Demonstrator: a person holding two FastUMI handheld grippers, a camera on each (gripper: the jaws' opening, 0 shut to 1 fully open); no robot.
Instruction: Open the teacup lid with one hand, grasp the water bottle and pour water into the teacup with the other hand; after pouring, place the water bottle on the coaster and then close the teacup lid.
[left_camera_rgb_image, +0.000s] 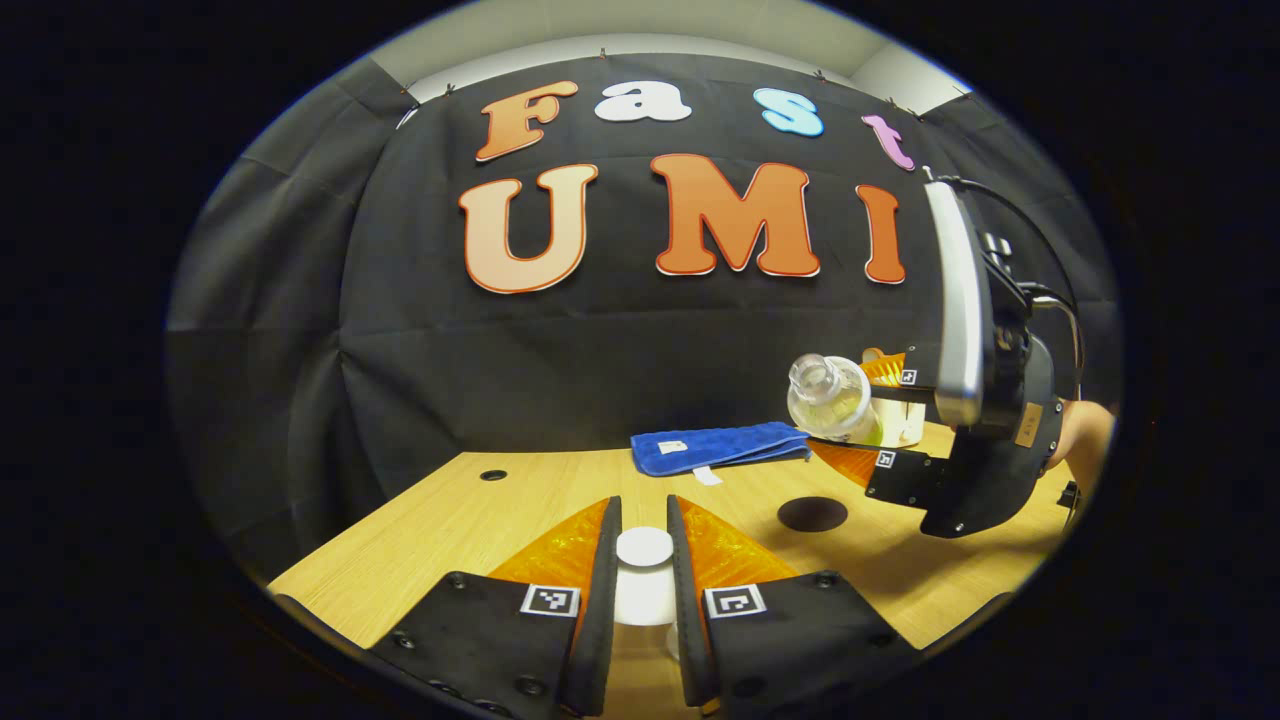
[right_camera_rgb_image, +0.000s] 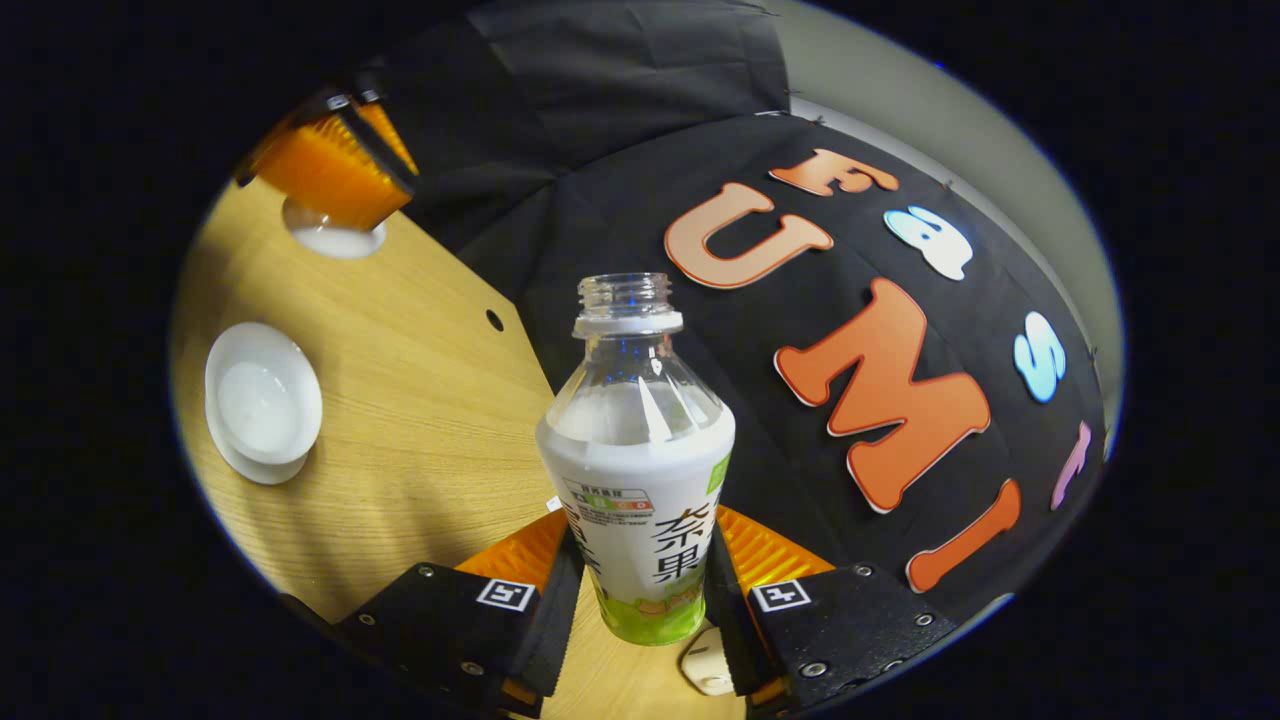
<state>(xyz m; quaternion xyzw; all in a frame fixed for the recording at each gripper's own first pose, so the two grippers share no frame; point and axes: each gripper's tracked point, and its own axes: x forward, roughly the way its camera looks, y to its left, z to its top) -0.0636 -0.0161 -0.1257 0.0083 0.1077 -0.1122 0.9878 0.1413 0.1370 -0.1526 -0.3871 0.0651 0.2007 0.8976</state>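
- Teacup (right_camera_rgb_image: 262, 405) – white, open, on its saucer at far left of right gripper view, on wooden table (right_camera_rgb_image: 430, 400); empty-looking, though can't tell for sure.
- Teacup lid (left_camera_rgb_image: 643, 560) pinched by knob betw. both fingers of left gripper (left_camera_rgb_image: 643, 565) in left gripper view, held above tabletop; same lid seen in right gripper view at upper left (right_camera_rgb_image: 335, 238), under orange fingers (right_camera_rgb_image: 325, 170) of left gripper, well apart from cup.
- Blue cloth (left_camera_rgb_image: 718, 446) folded at back of table, near centre of left gripper view.
- Black round coaster (left_camera_rgb_image: 812, 514) flat on table, right of centre, nothing on it.
- Water bottle (left_camera_rgb_image: 835, 400) – uncapped, tipped w/ neck toward left, clear of table, above and beyond coaster.
- Right gripper (left_camera_rgb_image: 885, 425) at right of left gripper view, fingers closed on bottle body; hand partly visible behind it.
- Right gripper view: bottle (right_camera_rgb_image: 640, 470) clamped low on label betw. both fingers of right gripper (right_camera_rgb_image: 640, 610); upper part clear, cap off.
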